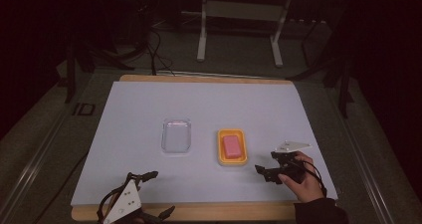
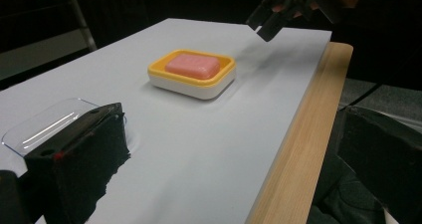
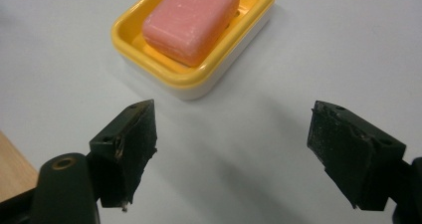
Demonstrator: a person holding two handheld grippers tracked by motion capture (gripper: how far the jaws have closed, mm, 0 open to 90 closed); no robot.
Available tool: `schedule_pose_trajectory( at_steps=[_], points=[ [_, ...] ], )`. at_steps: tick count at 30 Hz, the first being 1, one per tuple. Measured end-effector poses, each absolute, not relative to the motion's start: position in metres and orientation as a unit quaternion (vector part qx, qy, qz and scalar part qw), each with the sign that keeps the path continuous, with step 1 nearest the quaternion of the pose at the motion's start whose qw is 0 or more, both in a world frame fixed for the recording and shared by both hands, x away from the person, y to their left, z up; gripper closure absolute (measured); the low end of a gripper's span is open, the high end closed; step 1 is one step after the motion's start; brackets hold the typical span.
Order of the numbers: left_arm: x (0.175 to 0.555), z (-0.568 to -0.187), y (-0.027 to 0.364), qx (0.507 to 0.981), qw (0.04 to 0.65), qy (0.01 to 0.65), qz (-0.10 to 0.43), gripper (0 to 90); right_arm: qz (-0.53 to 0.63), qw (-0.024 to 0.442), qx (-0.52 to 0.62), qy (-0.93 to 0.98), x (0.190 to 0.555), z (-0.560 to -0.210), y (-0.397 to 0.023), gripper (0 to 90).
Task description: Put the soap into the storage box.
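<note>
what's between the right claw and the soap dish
Nothing: in the right gripper view only bare white sheet separates the open right claw from the yellow soap dish.

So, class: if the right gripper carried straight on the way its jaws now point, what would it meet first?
Most likely the yellow soap dish holding the pink soap. The right gripper is open, with bare table between its jaws and the dish's near rim. Height above the table is unclear.

bare sheet (image 1: 149,104) around soap dish (image 1: 232,147), clear lid (image 1: 176,135)
</note>
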State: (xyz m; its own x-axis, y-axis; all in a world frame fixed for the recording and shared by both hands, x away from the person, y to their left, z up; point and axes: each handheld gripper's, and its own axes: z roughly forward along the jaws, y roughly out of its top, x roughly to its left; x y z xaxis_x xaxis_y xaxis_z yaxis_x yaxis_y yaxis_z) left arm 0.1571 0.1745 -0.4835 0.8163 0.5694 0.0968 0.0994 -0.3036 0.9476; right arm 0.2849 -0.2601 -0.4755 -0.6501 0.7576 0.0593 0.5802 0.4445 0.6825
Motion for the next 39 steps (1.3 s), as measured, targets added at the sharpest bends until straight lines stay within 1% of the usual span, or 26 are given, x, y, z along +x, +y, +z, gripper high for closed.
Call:
schedule_pose_trajectory(
  at_steps=[4,14,22,29,39],
  points=[
    [0.157,-0.484,0.175,0.779,0.55,0.215,0.213,0.3,0.348,0.125,0.401,0.838,0.282,-0.479,-0.263,19.2],
    [0.156,-0.484,0.175,0.781,0.548,0.212,0.212,0.3,0.34,0.14,0.404,0.838,0.268,-0.491,-0.279,19.2],
    [0.157,-0.484,0.174,0.782,0.548,0.211,0.209,0.3,0.379,0.14,0.398,0.824,0.261,-0.49,-0.295,19.0],
    [0.157,-0.484,0.174,0.782,0.549,0.21,0.207,0.3,0.378,0.133,0.382,0.833,0.262,-0.495,-0.292,19.0],
    [0.157,-0.484,0.174,0.783,0.549,0.209,0.206,0.3,0.378,0.124,0.39,0.83,0.265,-0.497,-0.294,19.1]
  ],
)
